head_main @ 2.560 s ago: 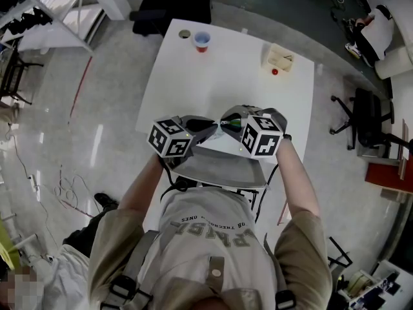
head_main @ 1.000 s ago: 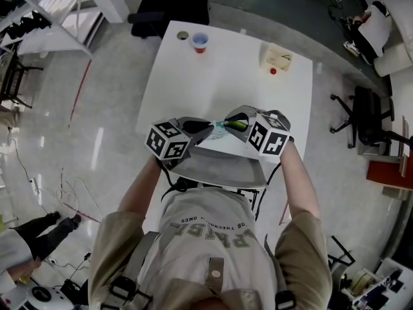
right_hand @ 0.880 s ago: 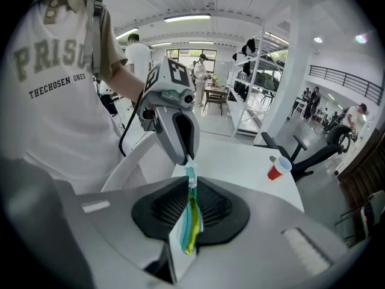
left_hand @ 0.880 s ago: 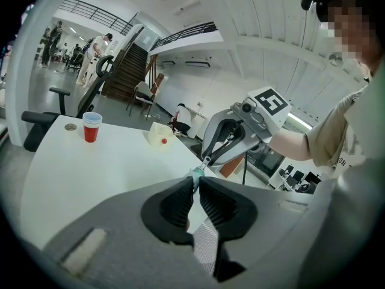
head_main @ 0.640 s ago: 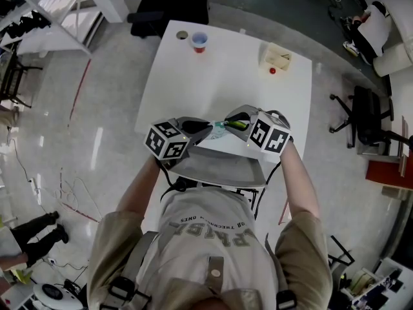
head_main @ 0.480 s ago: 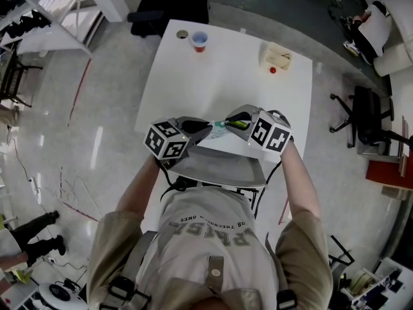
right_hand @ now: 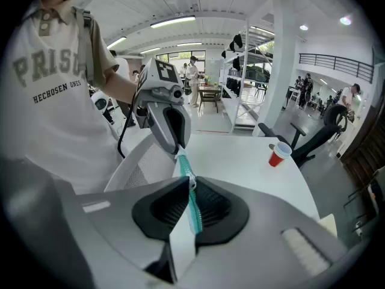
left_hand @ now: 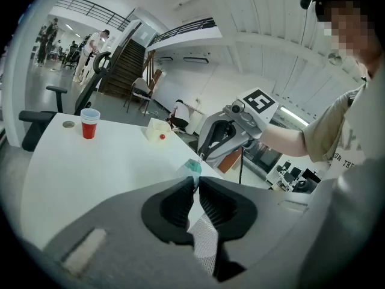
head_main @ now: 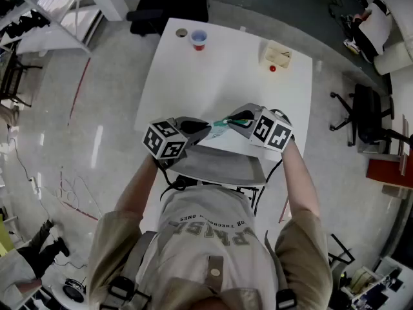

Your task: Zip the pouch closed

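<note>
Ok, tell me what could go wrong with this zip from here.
1. The right gripper pinches the teal zipper only at its fingertips; it may slip off when pulled.
2. The left gripper holds thin pouch mesh, which could bunch and jam the zipper.
3. Both work in the air near the table edge; a lost grip might drop the pouch.
</note>
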Tool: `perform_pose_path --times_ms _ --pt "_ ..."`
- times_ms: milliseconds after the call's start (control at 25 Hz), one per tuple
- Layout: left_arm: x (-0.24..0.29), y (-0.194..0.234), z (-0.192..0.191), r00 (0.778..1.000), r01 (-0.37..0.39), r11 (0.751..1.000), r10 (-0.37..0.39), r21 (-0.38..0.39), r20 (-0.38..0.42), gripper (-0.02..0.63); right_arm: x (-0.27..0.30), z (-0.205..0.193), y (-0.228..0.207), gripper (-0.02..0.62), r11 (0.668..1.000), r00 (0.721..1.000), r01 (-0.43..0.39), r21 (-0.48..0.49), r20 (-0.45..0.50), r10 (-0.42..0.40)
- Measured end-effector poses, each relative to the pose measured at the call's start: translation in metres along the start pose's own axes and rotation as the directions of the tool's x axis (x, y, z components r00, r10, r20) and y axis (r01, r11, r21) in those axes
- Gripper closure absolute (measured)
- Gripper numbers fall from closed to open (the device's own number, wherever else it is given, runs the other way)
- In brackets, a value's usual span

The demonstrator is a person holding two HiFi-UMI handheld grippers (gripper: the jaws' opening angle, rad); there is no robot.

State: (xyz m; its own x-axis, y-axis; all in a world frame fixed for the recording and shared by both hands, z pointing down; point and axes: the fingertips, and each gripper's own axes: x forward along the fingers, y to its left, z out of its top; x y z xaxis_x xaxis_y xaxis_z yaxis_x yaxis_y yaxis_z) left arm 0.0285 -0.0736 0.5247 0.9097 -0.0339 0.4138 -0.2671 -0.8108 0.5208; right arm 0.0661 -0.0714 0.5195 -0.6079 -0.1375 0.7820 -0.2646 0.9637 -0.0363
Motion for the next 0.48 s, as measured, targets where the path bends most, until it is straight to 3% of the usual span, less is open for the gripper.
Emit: perform_pose_path --times_ms 480 --pt "-0.0042 -0.0017 -0.0013 1.0 0.014 0.999 -0.013 0.029 -0.027 0.569 -0.0002 -0.0054 -0.003 0.591 1.0 1.0 0.004 0.019 0.007 -0.004"
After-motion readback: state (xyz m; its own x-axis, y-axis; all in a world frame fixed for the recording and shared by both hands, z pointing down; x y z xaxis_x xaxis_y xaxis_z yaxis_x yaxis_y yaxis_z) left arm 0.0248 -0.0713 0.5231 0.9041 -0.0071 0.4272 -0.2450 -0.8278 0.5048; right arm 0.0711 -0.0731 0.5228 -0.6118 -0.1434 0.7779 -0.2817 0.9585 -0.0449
